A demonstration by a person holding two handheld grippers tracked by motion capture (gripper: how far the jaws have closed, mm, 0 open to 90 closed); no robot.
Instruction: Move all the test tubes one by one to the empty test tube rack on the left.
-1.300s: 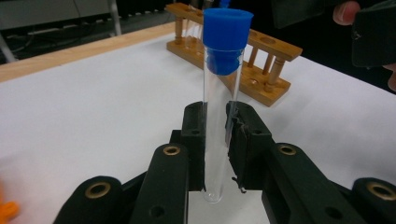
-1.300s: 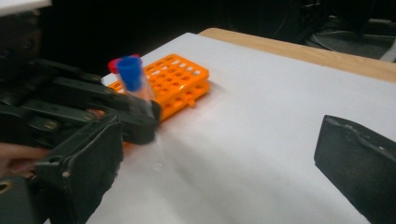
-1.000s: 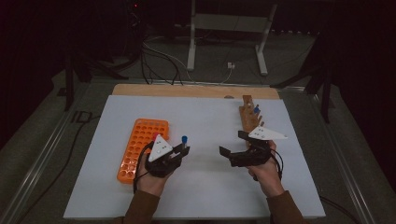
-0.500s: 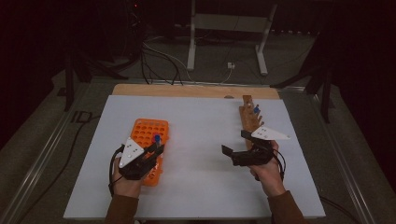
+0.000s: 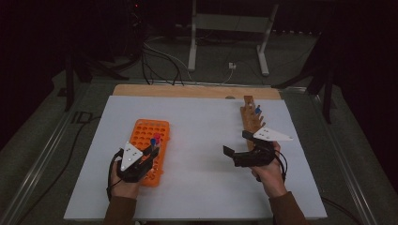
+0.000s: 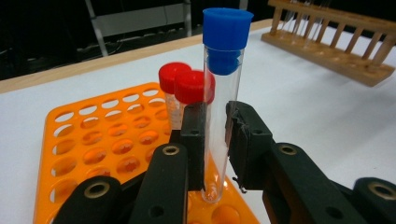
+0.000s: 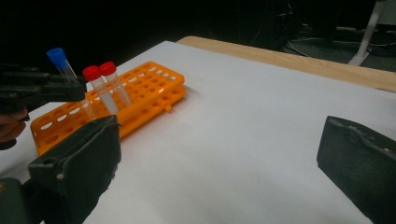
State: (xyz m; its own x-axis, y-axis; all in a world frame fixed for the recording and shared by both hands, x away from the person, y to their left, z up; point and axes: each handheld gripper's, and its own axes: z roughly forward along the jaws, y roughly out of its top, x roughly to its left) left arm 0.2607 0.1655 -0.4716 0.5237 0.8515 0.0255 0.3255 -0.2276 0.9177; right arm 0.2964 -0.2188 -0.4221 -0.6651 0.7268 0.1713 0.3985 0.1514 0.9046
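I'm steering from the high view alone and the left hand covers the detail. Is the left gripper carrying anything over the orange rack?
Observer: Yes, the left gripper is shut on a clear blue-capped tube, held upright.
Operator: Is its tip in a hole?
Observer: It sits at the orange rack surface; seated or not, I cannot tell.
Operator: Any tubes already there?
Observer: Two red-capped tubes stand just behind it.

Dim room, lit table, soft focus

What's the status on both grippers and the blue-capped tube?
Left gripper shut on clear blue-capped test tube, tip at orange plastic rack. Right gripper open, empty. Two red-capped tubes stand just behind.
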